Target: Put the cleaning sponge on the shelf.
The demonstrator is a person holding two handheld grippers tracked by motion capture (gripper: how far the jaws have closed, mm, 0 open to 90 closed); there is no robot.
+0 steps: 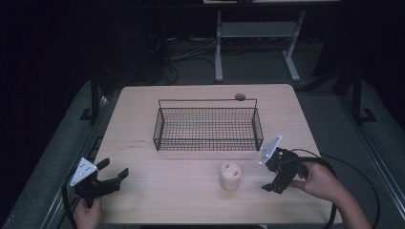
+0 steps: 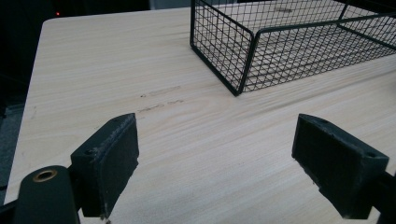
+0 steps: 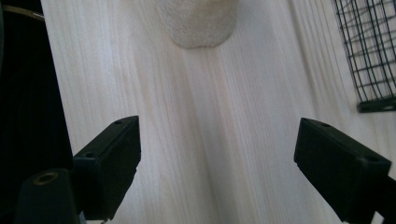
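On the wooden table (image 1: 143,124), an empty wire basket (image 1: 208,128) sits behind a pale cylindrical object (image 1: 230,176). The right gripper (image 1: 276,183), jaws wide and empty, approaches it; next comes closing in. The left gripper (image 1: 114,177) waits open, empty.
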